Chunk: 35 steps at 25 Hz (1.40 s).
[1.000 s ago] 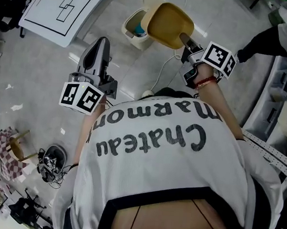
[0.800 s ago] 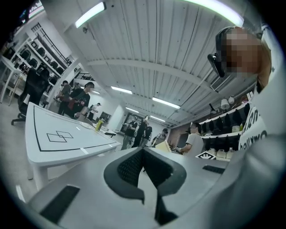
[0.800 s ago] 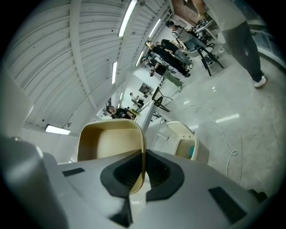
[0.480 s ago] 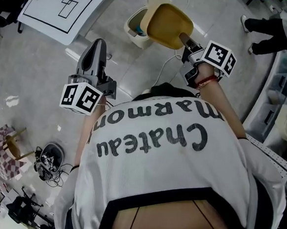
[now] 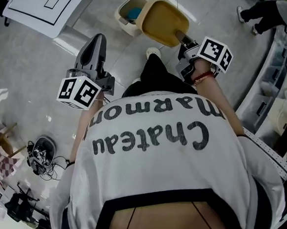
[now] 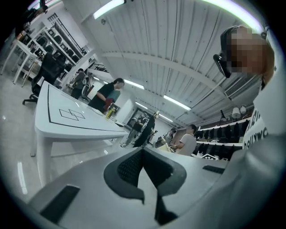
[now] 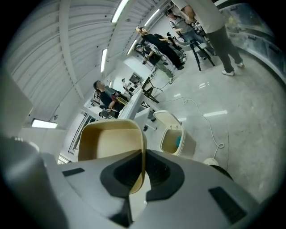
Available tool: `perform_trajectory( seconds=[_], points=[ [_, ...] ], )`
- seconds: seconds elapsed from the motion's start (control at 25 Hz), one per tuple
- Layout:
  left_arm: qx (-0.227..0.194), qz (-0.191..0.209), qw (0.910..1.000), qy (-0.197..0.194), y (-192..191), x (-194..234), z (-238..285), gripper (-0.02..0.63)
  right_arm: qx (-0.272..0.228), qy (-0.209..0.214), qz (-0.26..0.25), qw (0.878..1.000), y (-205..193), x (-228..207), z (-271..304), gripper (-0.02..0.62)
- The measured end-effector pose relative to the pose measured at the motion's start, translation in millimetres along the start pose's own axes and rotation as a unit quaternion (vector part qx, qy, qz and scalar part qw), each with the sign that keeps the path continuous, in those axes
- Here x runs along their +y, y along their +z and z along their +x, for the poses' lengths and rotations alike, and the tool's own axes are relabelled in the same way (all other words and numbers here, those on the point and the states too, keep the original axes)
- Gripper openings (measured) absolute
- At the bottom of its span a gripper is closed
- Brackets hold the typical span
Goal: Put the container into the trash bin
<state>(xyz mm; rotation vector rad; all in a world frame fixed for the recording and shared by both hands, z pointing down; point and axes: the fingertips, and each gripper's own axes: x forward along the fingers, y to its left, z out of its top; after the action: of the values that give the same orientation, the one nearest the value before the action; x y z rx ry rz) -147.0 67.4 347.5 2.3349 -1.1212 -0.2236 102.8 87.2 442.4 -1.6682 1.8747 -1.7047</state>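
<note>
Grey floor (image 5: pixel 28 68); white table (image 5: pixel 68 2); open trash bin (image 5: pixel 122 22) near container (image 5: pixel 163 21).

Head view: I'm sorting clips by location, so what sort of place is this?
Probably a lab or workshop hall. There is a white table marked with black outlines, storage shelves along one side, and several people busy at benches under strip lights.

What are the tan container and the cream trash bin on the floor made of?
The container is probably thin plastic or moulded fibre: matte tan with a thin, rounded rim. The trash bin is likely hard plastic: smooth cream walls and a moulded flip lid.
</note>
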Motion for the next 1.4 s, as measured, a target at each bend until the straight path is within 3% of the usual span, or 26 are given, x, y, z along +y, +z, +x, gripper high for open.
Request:
perform_trajectory(
  seconds=[0.24, 0.48, 0.64, 0.8, 0.96, 1.12, 1.4],
  points=[
    [-0.001, 0.009, 0.9999, 0.005, 1.1, 3.6, 29.5, 0.023, 0.007, -0.006, 0.004, 1.0, 16.9, -12.3, 15.6, 0.032],
    [-0.016, 0.016, 0.9991, 0.037, 17.6, 22.8, 71.8, 0.023, 0.008, 0.005, 0.03, 1.0, 59.6, -12.5, 57.3, 0.032],
    [-0.024, 0.016, 0.9986, 0.045, 33.5, 36.6, 108.7, 0.023, 0.015, 0.02, 0.001, 1.0, 106.4, 6.1, 89.4, 0.032],
    [-0.034, 0.004, 0.9964, 0.078, 40.3, 56.8, 134.4, 0.023, 0.047, 0.027, -0.018, 0.998, 133.2, 15.4, 128.2, 0.032],
    [-0.036, -0.005, 0.9934, 0.109, 41.8, 74.3, 149.2, 0.023, 0.075, 0.032, -0.02, 0.996, 152.0, 19.2, 170.9, 0.032],
    [-0.055, -0.013, 0.9867, 0.152, 46.4, 92.7, 156.3, 0.023, 0.119, 0.04, -0.06, 0.99, 163.8, 29.1, 213.3, 0.032],
    [-0.071, -0.026, 0.9779, 0.195, 42.7, 110.1, 172.5, 0.023, 0.159, 0.029, -0.103, 0.981, 173.6, 20.1, 259.6, 0.032]
  ],
)
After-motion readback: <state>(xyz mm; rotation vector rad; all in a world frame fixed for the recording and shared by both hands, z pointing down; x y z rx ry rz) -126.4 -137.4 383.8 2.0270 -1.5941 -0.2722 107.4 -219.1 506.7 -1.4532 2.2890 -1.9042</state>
